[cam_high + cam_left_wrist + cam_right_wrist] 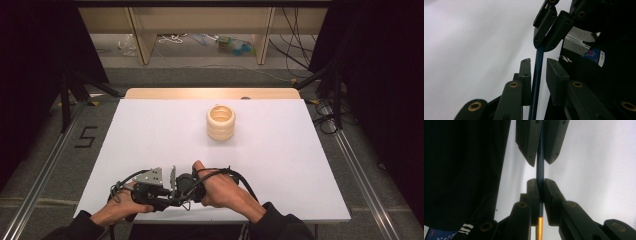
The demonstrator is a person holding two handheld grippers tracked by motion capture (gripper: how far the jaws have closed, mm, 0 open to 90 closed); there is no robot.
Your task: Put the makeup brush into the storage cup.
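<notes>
Down at the near edge of the white table (150,130), both hands low and close together, tips of the two grippers facing each other. Between them, a thin dark-blue rod (539,170), running straight along the line from one tool to the other.

Right gripper (539,187) first: clamped tight on the rod, pads flat against both sides, no daylight between rubber and shaft. Gold-coloured end of the rod poking out low between the jaws, back toward the gripper's body. Blue length carrying on past the tips and into the facing pair of jaws farther off.

Left gripper (539,71) now: jaws narrow but not yet on it. Rod (537,75) sitting between the pads, right up against the left-hand pad, a slim gap open to the right-hand one. No squeeze visible from that side. Farther up that view, the other gripper's jaws pinched on the same rod.

From the high view, left gripper (167,187) and right gripper (186,186) nearly touching, rod itself too thin to make out there. Well apart, toward the far middle of the table, a cream ribbed ring stack (220,121) standing upright, alone.
</notes>
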